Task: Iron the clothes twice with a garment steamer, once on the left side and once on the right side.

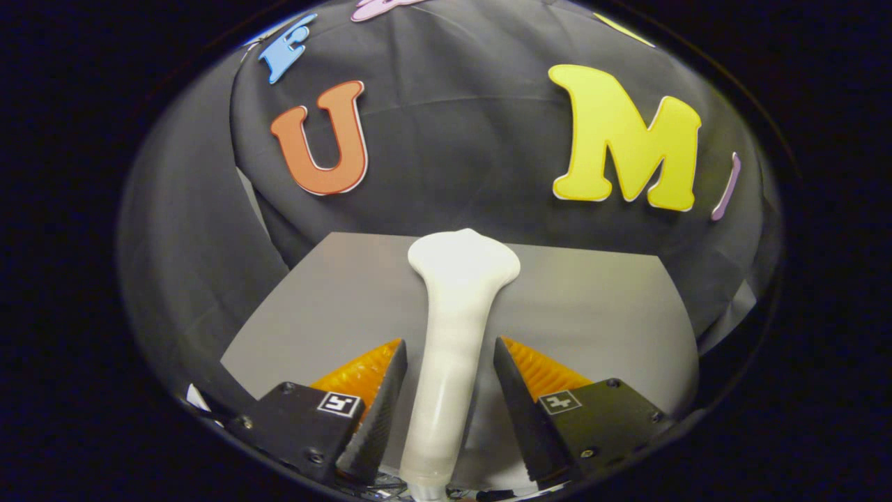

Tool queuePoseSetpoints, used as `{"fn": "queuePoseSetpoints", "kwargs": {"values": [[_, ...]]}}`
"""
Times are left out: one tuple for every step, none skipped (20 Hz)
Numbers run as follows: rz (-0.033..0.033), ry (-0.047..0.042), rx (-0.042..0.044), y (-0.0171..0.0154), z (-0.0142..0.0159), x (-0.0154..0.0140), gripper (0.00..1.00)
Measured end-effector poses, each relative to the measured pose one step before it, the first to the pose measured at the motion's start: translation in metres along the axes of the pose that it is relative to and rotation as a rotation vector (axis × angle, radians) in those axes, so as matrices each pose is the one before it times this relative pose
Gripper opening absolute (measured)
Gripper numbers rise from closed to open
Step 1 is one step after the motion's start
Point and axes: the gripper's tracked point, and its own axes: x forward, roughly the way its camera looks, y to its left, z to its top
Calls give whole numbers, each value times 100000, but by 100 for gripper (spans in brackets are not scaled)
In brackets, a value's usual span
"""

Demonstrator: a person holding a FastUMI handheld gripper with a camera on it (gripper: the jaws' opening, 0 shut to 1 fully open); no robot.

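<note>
The gripper sat partly open, fingers flanking the slim white plastic garment steamer without clearly pressing it; contact was hard to tell. The steamer's handle ran between the fingers, its flared head beyond them, over a flat grey tabletop before black cloth wall.

The garment steamer stands between the jaws, its head over the table beyond them.

Gripper with wedge-shaped, ribbed jaws, each on a screwed block carrying a small square black-and-white marker
</note>
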Motion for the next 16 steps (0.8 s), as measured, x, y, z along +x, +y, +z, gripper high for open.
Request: {"fn": "queuePoseSetpoints", "kwargs": {"values": [[-301,876,-505,-53,-308,131,76],[-537,579,-570,-90,-550,200,75],[-805,265,-610,-118,-273,61,74],[-1674,-1574,-1504,-215,-104,416,73],[-907,-396,-363,-75,225,-139,71],[-581,-34,-921,128,-114,-89,65],[-49,-19,-2098,151,26,-47,64],[1206,-758,-1418,315,-130,188,63],[257,-867,-14,100,110,73,58],[13,-672,1212,-15,-28,-170,54],[121,-356,1635,17,19,57,52],[365,262,1882,43,-55,-20,49],[696,197,744,62,117,12,46],[787,20,654,103,79,-109,45],[998,-230,911,220,154,-218,43],[718,-687,182,191,99,-346,41]]}}
